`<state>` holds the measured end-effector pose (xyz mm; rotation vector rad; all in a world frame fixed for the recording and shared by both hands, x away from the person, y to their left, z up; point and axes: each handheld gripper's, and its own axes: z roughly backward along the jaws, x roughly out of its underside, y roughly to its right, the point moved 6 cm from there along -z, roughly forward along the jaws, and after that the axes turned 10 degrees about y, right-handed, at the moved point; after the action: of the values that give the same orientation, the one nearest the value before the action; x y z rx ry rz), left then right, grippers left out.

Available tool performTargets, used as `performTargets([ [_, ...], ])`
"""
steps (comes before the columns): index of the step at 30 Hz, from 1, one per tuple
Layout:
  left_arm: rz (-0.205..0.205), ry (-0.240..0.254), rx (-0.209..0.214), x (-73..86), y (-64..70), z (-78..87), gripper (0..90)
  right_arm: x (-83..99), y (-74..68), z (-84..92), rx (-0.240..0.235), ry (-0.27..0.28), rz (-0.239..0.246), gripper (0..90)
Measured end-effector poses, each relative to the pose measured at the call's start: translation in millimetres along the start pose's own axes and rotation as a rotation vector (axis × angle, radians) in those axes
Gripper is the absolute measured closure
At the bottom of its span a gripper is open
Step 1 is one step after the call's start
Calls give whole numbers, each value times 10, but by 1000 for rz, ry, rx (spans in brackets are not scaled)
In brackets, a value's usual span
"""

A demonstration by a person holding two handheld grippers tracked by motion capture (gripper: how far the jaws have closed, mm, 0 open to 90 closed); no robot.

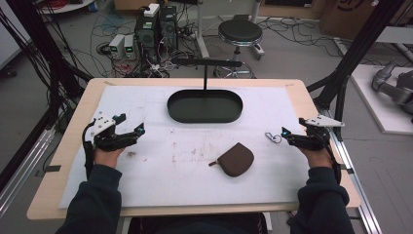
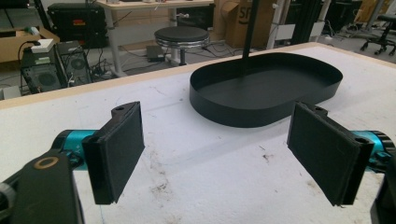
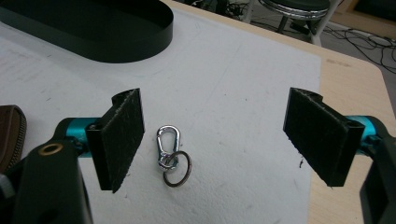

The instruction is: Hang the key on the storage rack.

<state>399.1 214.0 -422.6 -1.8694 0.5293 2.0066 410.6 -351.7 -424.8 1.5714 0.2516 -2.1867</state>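
- Key clip (image 3: 169, 148), a silver snap hook joined to a dark ring (image 3: 177, 169), is lying flat on the white surface (image 1: 195, 165) at about 3 o'clock from the surface's middle, just ahead of the right tongs (image 1: 284, 134).
- Right tongs are standing wide apart, their pads (image 3: 120, 135) flanking the clip without touching it; the clip is sitting nearer the left pad in the right gripper view, so a small sideways correction is probably needed before closing.
- Left tongs (image 1: 141, 129) are likewise gaping wide and holding nothing, resting at 9 o'clock, well apart from the clip; they are pointing toward the black oval tray (image 2: 266, 88).
- Tray is sitting at 12 o'clock with a thin post rising from it to a crossbar (image 1: 204, 62), seemingly a hanger for the clip.
- Brown zipped pouch (image 1: 236, 159) is lying at about 5 o'clock, between the two hands and nearer the right one, leaving the approach to the clip unobstructed.
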Motion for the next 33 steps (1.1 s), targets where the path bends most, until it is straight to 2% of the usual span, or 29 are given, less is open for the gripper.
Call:
performTargets([
  [9, 7, 6, -20, -7, -40, 17, 186, 15, 0, -11, -5, -10, 8, 210],
  [12, 3, 3, -17, -11, -34, 24, 186, 28, 12, 10, -7, -16, 3, 248],
  [13, 2, 3, -17, -11, -34, 24, 187, 38, 20, 20, -11, -23, 2, 260],
  [14, 2, 5, -15, -13, -33, 24, 190, 62, 45, 30, 9, -42, 3, 264],
  [15, 1, 5, -16, -11, -34, 23, 190, 62, 45, 30, 9, -42, 3, 264],
  [16, 4, 5, -14, -8, -34, 20, 192, 96, 91, 36, 34, -64, 14, 264],
  [18, 4, 0, -13, -3, -33, 19, 191, 111, 112, 45, 39, -76, 4, 264],
  [19, 5, 1, -12, -3, -30, 19, 191, 144, 150, 65, 46, -103, -5, 307],
  [22, -1, -2, -6, -3, -11, 18, 192, 196, 150, 88, 20, -149, -8, 374],
  [23, -2, -5, -5, 1, -6, 18, 192, 196, 150, 88, 20, -149, -8, 374],
  [25, -3, -8, -5, 8, -1, 12, 193, 263, 121, 54, -21, -193, -16, 416],
  [26, -5, -9, -2, 10, -1, 9, 193, 263, 121, 54, -21, -193, -16, 416],
  [27, -2, -10, -2, 13, 3, 7, 193, 280, 100, 32, -37, -202, -18, 443],
  [28, -3, -12, 0, 17, 3, 6, 194, 311, 48, -18, -80, -217, -17, 510],
  [29, -3, -14, -1, 21, 4, 5, 194, 311, 48, -18, -80, -217, -17, 510],
  [30, -3, -18, -2, 25, 6, 4, 194, 326, 19, -45, -103, -225, -25, 530],
  [33, 0, -24, 2, 39, 17, -2, 195, 395, -36, -130, -123, -278, -22, 551],
])
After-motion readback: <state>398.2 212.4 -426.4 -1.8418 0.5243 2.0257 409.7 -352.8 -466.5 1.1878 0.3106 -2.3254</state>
